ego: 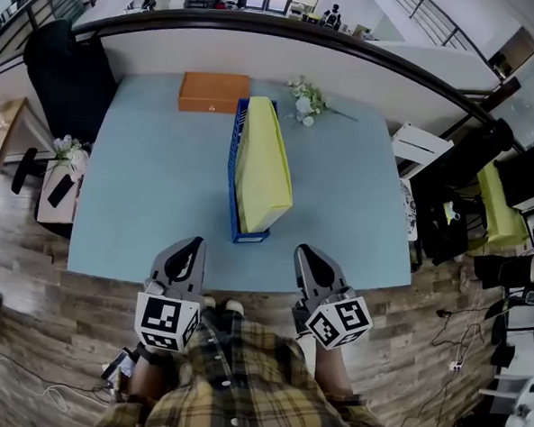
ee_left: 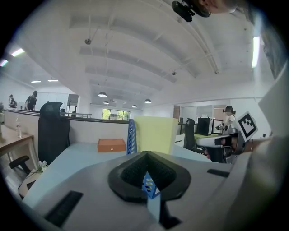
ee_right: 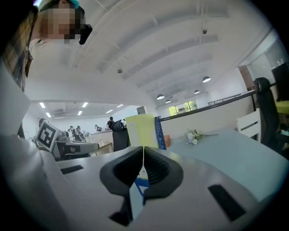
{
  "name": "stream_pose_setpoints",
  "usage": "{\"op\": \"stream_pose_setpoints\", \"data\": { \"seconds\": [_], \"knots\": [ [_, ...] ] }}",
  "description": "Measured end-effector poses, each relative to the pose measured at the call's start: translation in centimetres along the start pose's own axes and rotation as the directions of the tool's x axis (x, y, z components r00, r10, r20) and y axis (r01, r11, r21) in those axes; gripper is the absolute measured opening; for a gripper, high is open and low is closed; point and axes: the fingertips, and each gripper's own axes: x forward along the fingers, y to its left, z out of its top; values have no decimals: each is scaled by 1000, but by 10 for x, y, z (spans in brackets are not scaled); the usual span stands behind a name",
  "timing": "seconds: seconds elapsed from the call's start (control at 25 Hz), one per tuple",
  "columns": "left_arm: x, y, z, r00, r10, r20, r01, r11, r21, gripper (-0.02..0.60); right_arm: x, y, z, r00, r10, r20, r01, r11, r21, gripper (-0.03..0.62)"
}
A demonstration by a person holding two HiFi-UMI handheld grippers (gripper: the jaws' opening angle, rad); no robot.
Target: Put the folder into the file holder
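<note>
Yellow folder [ego: 263,167] stands inside the blue file holder [ego: 249,237], mid bench [ego: 152,183]. Left gripper [ego: 193,244] and right gripper [ego: 303,253] both closed, empty, at near bench edge, apart from holder.

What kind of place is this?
Most likely an open-plan office. A yellow folder stands in a blue file holder on a desk-like table, a black office chair stands at its corner, and computer screens show on desks farther off.
</note>
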Motion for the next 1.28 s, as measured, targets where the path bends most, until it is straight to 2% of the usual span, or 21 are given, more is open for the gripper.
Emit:
{"op": "stream_pose_setpoints", "data": {
  "seconds": [0.48, 1.28],
  "knots": [
    [3, -1, -14, 999, -9, -49, 9, 1000, -12, -6, 6, -10, -21, 996, -22, -91, 25, 999, 37, 2],
    [0, 5, -15, 999, 7, -45, -8, 1000, -26, -6, 10, -8, -23, 994, -6, -109, 11, 999, 46, 2]
  ]
}}
